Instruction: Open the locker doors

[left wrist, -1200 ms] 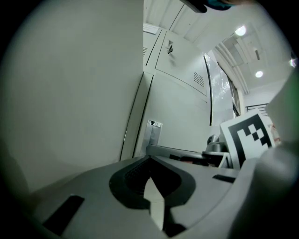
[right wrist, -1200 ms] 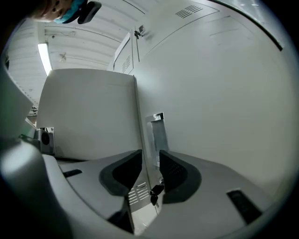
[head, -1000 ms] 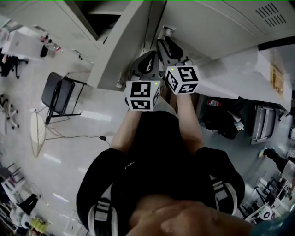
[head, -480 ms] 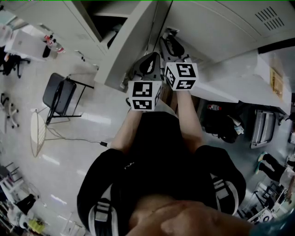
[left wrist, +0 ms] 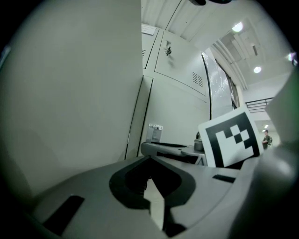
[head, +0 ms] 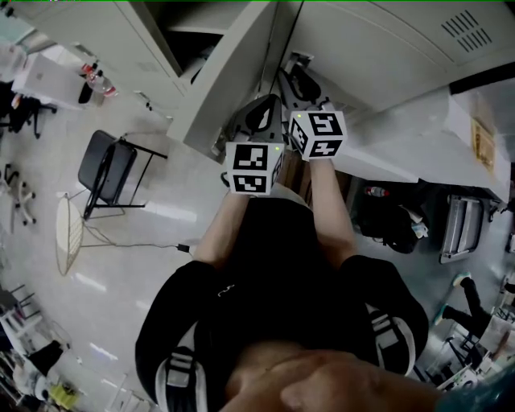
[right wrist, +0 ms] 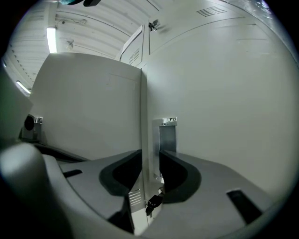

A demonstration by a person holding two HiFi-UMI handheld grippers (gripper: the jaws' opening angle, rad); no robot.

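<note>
The right gripper (right wrist: 150, 163) is clamped on the upright edge of a locker door (right wrist: 150, 135), one jaw on each side with only a narrow gap between them. It sits just beside the door's metal latch plate (right wrist: 167, 136), and a small dark key (right wrist: 153, 202) hangs from the lock right under the jaws. Next to it, on the person's left, the left gripper (left wrist: 149, 161) has its jaws drawn together at the tips with nothing between them. It rests close alongside the broad pale face of an open locker door (left wrist: 70, 93), which fills that side of the left gripper view. From above, both grippers are held out side by side at about chest height, nearly level, their marker cubes almost touching. The open door swings out toward the person, with the dark inside of its locker (head: 181, 36) showing behind it. The rest of the locker bank runs off to the right, closed, with vent slots (head: 468, 24) near the top. Down on the pale floor (head: 145, 273), well to the left, stand a black chair (head: 109, 169) and a thin cable (head: 137, 241).
</note>
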